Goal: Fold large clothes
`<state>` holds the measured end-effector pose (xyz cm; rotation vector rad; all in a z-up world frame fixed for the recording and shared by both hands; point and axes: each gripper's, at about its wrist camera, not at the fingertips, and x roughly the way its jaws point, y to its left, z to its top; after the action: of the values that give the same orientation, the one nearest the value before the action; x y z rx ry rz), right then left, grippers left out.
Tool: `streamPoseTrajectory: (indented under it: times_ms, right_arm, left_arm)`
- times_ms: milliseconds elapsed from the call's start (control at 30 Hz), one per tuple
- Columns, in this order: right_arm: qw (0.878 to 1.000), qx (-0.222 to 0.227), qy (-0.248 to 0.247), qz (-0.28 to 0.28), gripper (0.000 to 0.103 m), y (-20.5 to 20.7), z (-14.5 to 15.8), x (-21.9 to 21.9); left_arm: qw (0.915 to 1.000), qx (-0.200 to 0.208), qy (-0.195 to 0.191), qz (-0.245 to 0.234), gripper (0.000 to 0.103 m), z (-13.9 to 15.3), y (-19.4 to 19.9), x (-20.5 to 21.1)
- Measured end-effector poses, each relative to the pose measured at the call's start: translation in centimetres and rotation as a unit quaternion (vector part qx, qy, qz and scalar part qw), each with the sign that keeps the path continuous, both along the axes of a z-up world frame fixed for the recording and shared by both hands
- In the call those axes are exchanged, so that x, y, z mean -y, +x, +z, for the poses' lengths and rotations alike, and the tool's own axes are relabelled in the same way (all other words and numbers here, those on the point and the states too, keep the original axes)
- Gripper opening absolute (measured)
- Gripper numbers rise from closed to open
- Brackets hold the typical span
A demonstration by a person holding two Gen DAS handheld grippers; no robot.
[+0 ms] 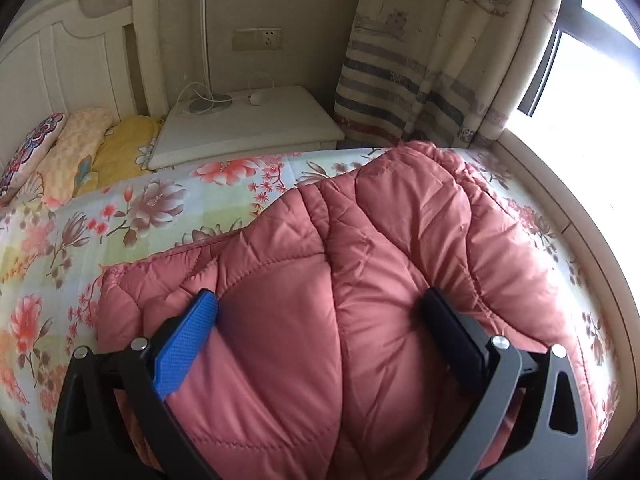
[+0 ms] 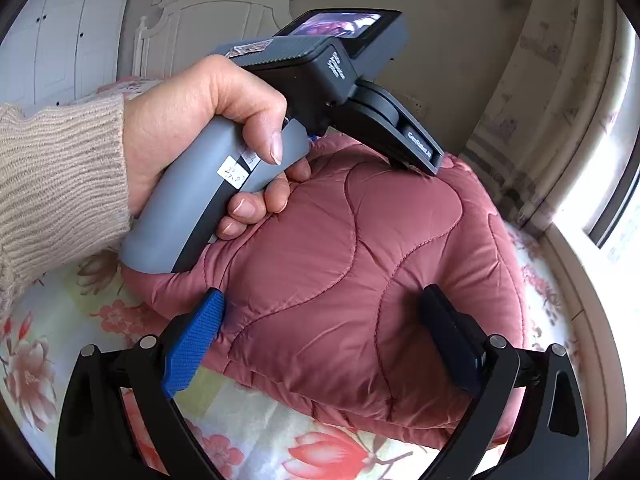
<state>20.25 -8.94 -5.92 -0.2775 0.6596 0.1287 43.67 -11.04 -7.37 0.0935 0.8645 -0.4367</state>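
Quilted salmon-pink padded jacket [image 1: 360, 280], bundled on the floral bedsheet [image 1: 120, 220] at lower centre, is straddled by the wide-spread left gripper [image 1: 320, 304] and right gripper [image 2: 322, 300], presumably to press the fold flat.

Both grippers are spread wide — left gripper [image 1: 320, 300] and right gripper [image 2: 322, 300] angled downward, with the left hand [image 2: 208, 120] wrapped round its grey handle, thumb on top.
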Motion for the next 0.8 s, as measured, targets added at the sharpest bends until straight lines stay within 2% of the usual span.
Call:
streamPoseTrajectory:
  times_ms: [333,800]
  right_arm:
    - [1.000,-0.012,-0.010,0.000,0.097,0.9,-0.3,-0.6]
    - [1.000,-0.018,-0.005,0.002,0.097,1.3,-0.3,-0.3]
  left_arm:
    - [0.9996,-0.015,-0.025,-0.005,0.101,-0.7,1.0,-0.4]
    - [0.9996,-0.014,-0.025,-0.005,0.101,-0.7,1.0,-0.4]
